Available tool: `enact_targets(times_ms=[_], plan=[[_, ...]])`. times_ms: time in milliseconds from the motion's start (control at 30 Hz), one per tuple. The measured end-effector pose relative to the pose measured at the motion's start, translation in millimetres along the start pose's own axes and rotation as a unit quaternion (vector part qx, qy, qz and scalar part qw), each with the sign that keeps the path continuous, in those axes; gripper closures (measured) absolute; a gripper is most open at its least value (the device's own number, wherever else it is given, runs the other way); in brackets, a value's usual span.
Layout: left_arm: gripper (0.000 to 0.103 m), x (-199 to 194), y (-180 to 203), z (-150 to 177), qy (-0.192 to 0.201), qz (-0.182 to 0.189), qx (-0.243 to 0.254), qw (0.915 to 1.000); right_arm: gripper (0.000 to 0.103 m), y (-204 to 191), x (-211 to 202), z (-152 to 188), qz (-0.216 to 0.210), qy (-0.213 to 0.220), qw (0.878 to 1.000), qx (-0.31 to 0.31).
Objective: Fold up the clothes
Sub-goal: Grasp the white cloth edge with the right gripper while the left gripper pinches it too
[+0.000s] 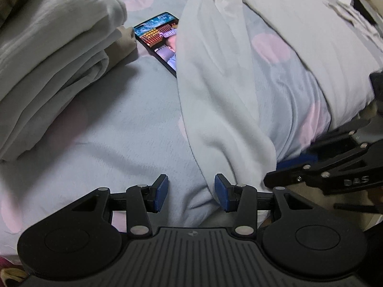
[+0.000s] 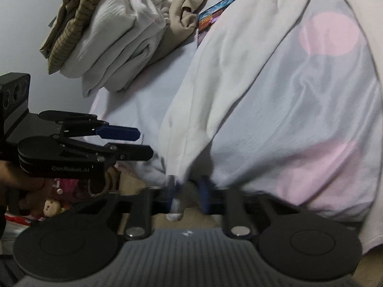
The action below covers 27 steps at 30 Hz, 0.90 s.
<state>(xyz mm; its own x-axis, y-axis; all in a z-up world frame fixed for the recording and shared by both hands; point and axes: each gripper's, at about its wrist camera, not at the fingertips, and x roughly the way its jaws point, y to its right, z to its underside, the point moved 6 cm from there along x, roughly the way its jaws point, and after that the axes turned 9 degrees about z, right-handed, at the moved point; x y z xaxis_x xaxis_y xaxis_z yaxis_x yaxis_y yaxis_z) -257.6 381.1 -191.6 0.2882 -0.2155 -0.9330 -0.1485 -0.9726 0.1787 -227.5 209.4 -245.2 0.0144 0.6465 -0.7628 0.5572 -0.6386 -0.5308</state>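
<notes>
A thin white garment (image 2: 263, 91) is spread over the bed (image 1: 119, 124), right of frame — its lower hem is pinched by the right gripper (image 2: 188, 192). The left gripper (image 1: 190, 192) fingers stand spread, empty.

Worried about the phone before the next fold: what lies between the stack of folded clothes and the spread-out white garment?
In the left wrist view, bare bedsheet and a lit smartphone, its edge under the white garment, beside the folded stack.
</notes>
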Motion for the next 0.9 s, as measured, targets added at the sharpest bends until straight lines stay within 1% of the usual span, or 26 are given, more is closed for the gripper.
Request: enact_targets(times_ms=[100,233,267,367,600,633,700,767,800,833,867,900], plan=[[0.062,-1.0,0.7,-1.2,0.006,0.010,-0.002,0.9999,0.098,6.0,-4.7,-3.4,-0.003,0.006,1.000,-0.006],[0.062,5.2,5.1,-2.0,0.016,0.042,-0.010,0.9990,0.098,31.7,-13.6,-4.2,-0.008,-0.004,0.999,0.037],[0.062,9.4,4.7,-2.5,0.015,0.048,-0.016,0.9986,0.098,36.0,-14.1,-4.2,-0.001,-0.003,0.999,0.041],[0.062,18.3,6.7,-1.9,0.010,0.059,-0.026,0.9979,0.098,38.8,-12.1,-3.1,0.009,0.000,0.999,0.034],[0.062,22.3,9.7,-3.9,0.019,0.074,-0.037,0.9964,0.098,35.7,-8.9,-1.4,0.008,-0.001,1.000,0.022],[0.070,22.0,9.2,-3.7,0.018,0.076,-0.040,0.9961,0.098,36.1,-9.1,-1.7,0.008,-0.002,1.000,0.023],[0.082,23.1,7.4,-2.8,0.012,0.089,-0.051,0.9946,0.098,38.3,-9.2,-1.0,0.009,-0.002,1.000,0.026],[0.085,27.1,6.3,0.3,0.003,0.105,-0.067,0.9922,0.098,38.9,-9.3,-0.6,0.009,-0.003,1.000,0.027],[0.089,30.8,7.3,2.4,-0.004,0.112,-0.070,0.9913,0.098,39.1,-10.1,0.4,0.008,-0.003,1.000,0.027],[0.089,35.1,8.9,4.5,-0.012,0.115,-0.071,0.9907,0.098,39.3,-10.9,1.4,0.008,-0.003,1.000,0.027],[0.090,38.1,10.3,5.5,-0.017,0.115,-0.068,0.9909,0.098,39.5,-11.7,2.4,0.007,-0.003,1.000,0.027],[0.095,40.2,11.6,5.5,-0.019,0.112,-0.063,0.9916,0.098,39.0,-11.9,2.8,0.006,-0.002,1.000,0.026]])
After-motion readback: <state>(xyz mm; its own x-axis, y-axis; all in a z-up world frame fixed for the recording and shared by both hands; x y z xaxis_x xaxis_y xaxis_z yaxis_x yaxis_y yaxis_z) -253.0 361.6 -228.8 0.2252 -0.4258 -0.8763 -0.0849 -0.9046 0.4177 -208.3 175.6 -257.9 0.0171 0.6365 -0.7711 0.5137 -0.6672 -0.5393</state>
